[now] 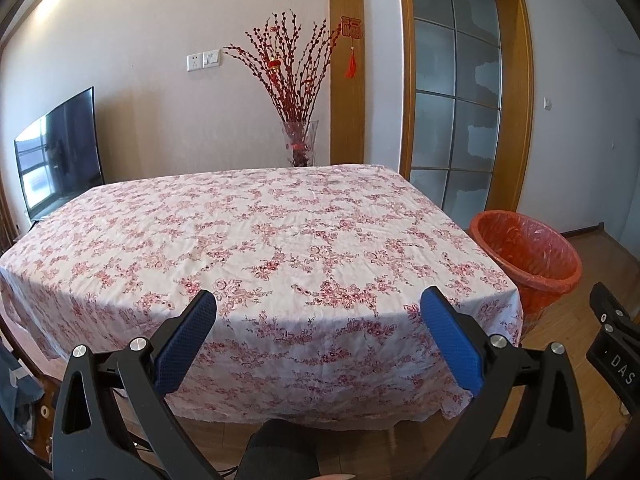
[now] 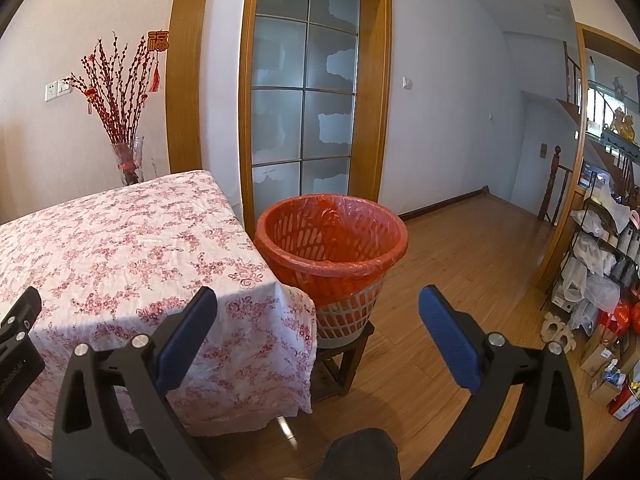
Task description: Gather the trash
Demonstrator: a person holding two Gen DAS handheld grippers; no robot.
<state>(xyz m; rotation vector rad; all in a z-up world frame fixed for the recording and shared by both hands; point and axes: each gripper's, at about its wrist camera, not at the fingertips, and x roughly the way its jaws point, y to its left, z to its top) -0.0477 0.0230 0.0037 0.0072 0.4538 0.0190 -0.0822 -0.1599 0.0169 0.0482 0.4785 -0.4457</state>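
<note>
Orange plastic lined the trash basket [image 2: 331, 240], which stood upright at the frame's centre, mouth facing up, on a small wooden stool [image 2: 340, 364] just beside the floral-clothed surface [image 1: 248, 240]. Both the left gripper [image 1: 318, 312] and the right gripper [image 2: 318, 312] hung with fingers spread, holding nothing. A vase of red branches [image 1: 298, 144] stood behind.
</note>
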